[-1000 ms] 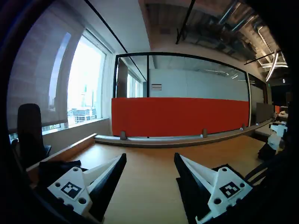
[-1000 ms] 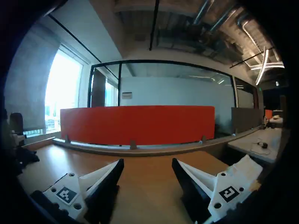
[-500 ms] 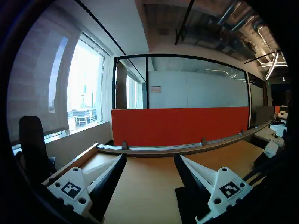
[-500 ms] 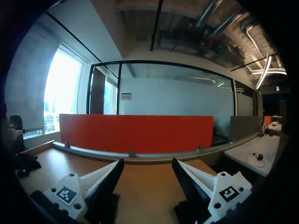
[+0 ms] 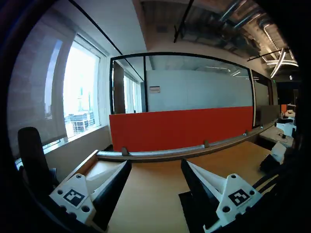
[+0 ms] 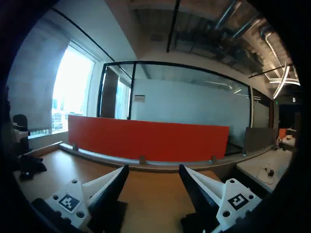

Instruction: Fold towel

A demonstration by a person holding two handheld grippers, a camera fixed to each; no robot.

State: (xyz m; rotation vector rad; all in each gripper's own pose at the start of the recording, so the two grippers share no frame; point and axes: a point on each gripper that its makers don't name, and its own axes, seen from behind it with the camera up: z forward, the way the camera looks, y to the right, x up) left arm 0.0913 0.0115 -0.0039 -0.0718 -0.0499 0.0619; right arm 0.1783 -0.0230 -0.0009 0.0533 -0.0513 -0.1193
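My left gripper is open above a wooden desk, with nothing between its white and black fingers. A dark towel shows as a flat patch on the desk under the right finger. My right gripper is also open and holds nothing. Dark towel lies below both of its fingers at the bottom of the right gripper view. The right gripper appears at the far right of the left gripper view. The left gripper appears at the far left of the right gripper view.
An orange divider panel on a metal rail closes the far edge of the desk. A black office chair stands at the left by the window. Another desk with a cable lies to the right.
Both views have tilted up, so less of the desk shows. The dark cloth seen beside the left gripper's left finger a second ago has left the view. Both grippers have stayed open.
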